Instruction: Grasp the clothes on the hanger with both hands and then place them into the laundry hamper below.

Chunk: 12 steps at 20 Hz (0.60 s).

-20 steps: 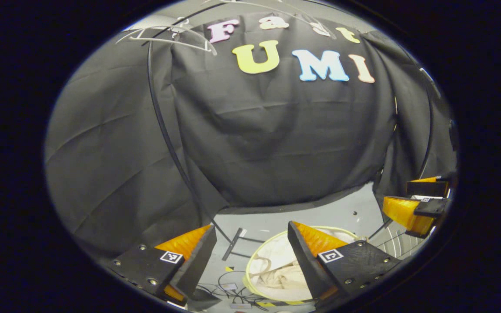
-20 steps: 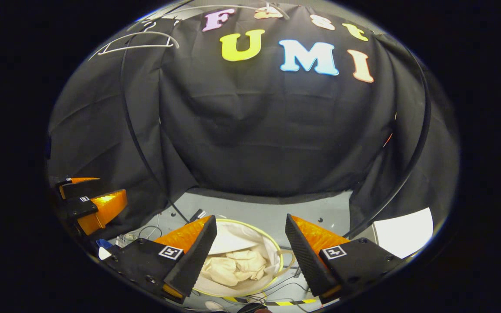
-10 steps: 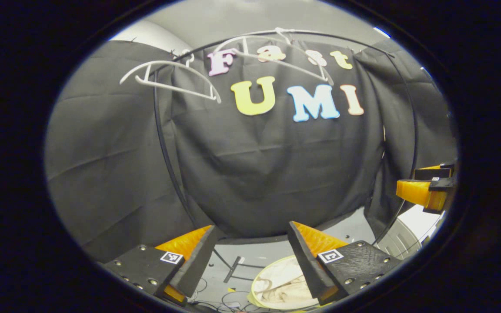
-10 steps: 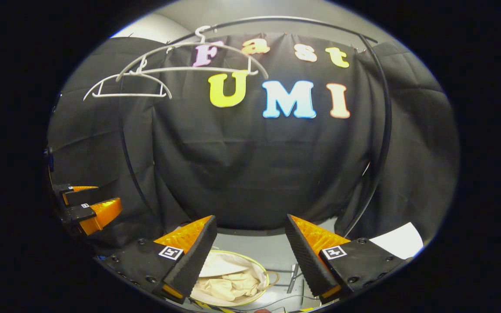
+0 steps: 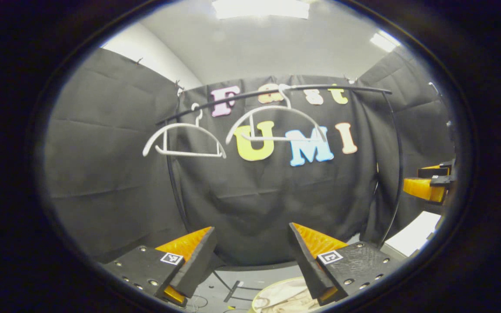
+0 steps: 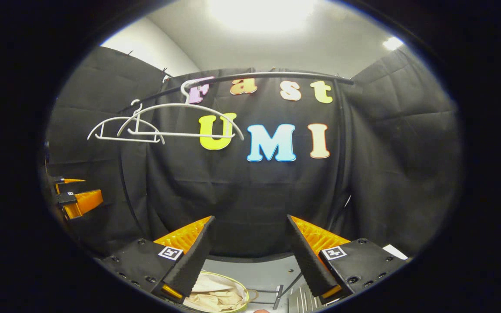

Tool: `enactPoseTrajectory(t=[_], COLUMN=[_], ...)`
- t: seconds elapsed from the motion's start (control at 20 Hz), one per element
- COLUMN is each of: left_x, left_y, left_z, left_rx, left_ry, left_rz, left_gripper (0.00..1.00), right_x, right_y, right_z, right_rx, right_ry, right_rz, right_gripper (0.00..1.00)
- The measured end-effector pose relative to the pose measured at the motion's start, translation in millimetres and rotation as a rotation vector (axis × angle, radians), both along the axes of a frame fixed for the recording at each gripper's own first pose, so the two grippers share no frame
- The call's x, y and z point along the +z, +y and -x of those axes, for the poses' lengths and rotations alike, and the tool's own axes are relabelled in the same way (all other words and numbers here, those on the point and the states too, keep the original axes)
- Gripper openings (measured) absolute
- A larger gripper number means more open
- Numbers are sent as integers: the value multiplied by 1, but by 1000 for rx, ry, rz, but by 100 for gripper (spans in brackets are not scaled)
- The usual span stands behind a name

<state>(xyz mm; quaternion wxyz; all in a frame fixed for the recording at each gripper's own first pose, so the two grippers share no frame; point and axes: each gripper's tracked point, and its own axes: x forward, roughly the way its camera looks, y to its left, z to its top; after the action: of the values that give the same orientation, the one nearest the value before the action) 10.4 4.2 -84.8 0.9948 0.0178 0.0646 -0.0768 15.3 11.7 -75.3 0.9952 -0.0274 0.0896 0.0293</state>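
A: Two hangers [image 5: 189,154] up on rail [image 5: 320,87], both bare. Nothing draped there.

B: Where to tag clothes, then?

A: Down in hamper [image 6: 247,292]. Clothes [image 6: 213,300] heaped inside, cream, crumpled, cropped at bottom of both views.

B: Gripper states?

A: Left gripper [image 5: 250,228] spread wide, gripping nothing. Right gripper [image 6: 249,218] likewise splayed and empty. Both pointed roughly level at booth wall, side by side, well apart.

B: Direction from grippers to clothes?

A: Below both, slightly ahead. Seen under right finger in left gripper view, under left finger in right gripper view. So, lying between the two and well lower.

B: Nearer side?

A: Hard to call. Looks about equal, maybe slightly closer to right, going by fuller look into hamper from there. Only a guess.

B: Long axis of clothes?

A: Cannot tell. Just a bunched heap, no clear line.

B: Stage?

A: Judged done or close to it: garment already in hamper, none on rail. Any next move probably just pulling back, no grasp needed.

B: Risk?

A: Low. Possibly clipping hangers if raised much higher.
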Motion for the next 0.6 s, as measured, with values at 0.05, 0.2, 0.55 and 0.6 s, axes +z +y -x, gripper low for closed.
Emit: enactPoseTrajectory(t=[0.05,0.2,0.55,0.6], left_x=[9,35,60,61], left_y=[0,5,11,11], left_z=[4,22,55,60], left_rx=[-2,5,10,11], left_ry=[-16,-59,-104,-105], left_rz=[2,-3,-25,-22], left_gripper=[96,96,96,96], right_x=[8,27,48,49], right_y=[-7,-25,-41,-41], right_z=[5,20,60,63], right_rx=[-12,-39,-58,-61], right_ry=[-9,-43,-99,-101], right_rz=[-1,2,19,19], right_gripper=[99,97,100,100])
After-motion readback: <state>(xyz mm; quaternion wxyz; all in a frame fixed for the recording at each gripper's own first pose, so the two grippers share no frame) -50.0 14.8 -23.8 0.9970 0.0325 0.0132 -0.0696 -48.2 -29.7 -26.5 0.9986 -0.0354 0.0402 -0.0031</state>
